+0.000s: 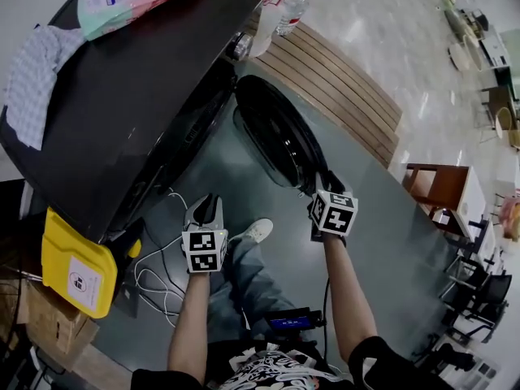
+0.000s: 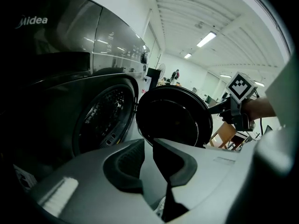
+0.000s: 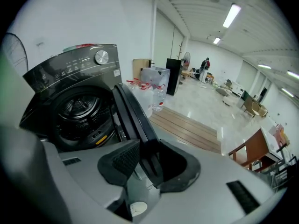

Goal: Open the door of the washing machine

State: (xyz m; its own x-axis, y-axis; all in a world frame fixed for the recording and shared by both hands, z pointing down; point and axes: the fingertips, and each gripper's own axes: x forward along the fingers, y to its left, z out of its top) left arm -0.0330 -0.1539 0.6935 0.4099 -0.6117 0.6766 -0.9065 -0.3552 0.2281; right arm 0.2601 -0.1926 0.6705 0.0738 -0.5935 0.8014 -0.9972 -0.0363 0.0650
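Standing at the left of the scene, the washing machine (image 1: pixel 122 112) has its drum opening (image 3: pixel 80 110) uncovered. The left claw (image 1: pixel 206 205) hovers near the machine's front, apart from it. Its jaws are set to a narrow gap, with nothing between them. The door (image 1: pixel 276 136) is swung out on its hinge, well clear of the opening. At the right, the right claw (image 1: pixel 327 184) is clamped on the door's free rim, one pad on each face.

The door (image 1: pixel 276 132) stands out right of the washing machine (image 1: pixel 122 96), its edge between our right gripper's (image 1: pixel 325 187) jaws (our left gripper (image 1: pixel 207 207) hangs apart, nearer us).
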